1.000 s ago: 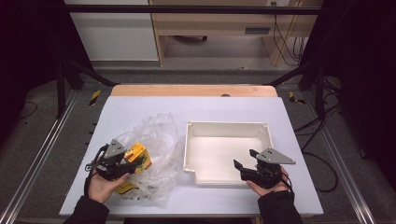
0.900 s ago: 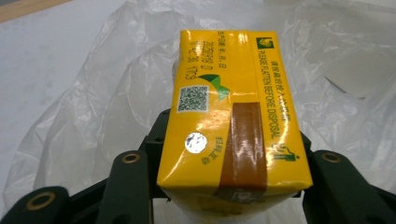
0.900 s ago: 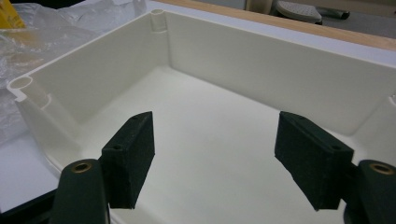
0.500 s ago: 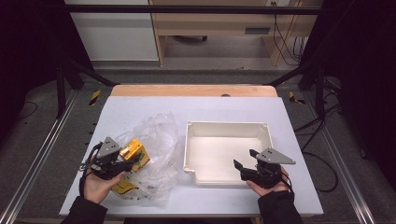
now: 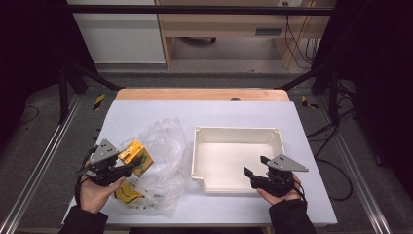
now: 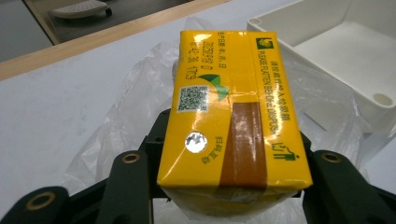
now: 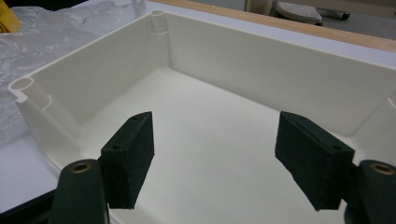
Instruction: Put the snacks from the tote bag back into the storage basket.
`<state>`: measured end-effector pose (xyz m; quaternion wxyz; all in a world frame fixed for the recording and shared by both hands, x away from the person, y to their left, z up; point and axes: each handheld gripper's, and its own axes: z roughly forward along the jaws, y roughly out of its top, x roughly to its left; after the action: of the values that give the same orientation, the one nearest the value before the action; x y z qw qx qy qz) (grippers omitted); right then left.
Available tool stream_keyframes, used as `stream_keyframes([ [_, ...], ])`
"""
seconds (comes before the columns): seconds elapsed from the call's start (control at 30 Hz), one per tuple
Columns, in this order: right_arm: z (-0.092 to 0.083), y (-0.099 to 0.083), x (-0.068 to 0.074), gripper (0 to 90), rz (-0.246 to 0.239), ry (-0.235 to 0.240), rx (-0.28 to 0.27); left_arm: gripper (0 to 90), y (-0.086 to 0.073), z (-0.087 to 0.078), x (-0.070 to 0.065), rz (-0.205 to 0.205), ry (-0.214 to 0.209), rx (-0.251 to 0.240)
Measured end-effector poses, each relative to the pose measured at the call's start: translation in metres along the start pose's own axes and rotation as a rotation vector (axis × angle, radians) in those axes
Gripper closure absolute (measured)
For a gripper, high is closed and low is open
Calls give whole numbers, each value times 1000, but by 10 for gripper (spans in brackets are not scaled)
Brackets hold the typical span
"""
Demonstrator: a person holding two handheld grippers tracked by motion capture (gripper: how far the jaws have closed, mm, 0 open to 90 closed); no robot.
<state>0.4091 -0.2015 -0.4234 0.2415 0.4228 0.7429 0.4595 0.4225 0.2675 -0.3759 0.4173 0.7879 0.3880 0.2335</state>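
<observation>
A: Where's the carton (image 6: pixel 233 112)?
B: Between the left gripper (image 5: pixel 113 168)'s jaws, clamped by its two long sides, its far end sticking out well past the tips. In the high view it sits clear above the bag (image 5: pixel 165 161).

A: How will it handle?
B: My guess: a small drink box, light but with some liquid weight, stiff at the edges and soft on the faces. The glossy film looks slippery, so squeeze firmly on the flat sides near the middle, not so hard that it buckles. The foil straw hole faces up; keep the pads off it.

A: And the right gripper (image 5: pixel 267 176)?
B: Its jaws stand apart with nothing between them, just over the near rim of the tray (image 5: pixel 234 134), white floor showing between the pads.

A: Anything unclear?
B: The carton's near end and underside are hidden by the jaws. A second yellow thing (image 5: pixel 127 193) lies in the bag below the left jaws, too crumpled over to name. The bag's edges fade into the table (image 5: pixel 146 109).
</observation>
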Motion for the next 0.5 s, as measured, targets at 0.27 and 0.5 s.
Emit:
stream_keyframes([
  [0.27,-1,1,0,277,0,0,-5,512,9,-8,0,-2,1,-22],
  [0.5,-1,2,0,274,-2,-4,-8,511,19,-12,-5,14,-11,-39],
])
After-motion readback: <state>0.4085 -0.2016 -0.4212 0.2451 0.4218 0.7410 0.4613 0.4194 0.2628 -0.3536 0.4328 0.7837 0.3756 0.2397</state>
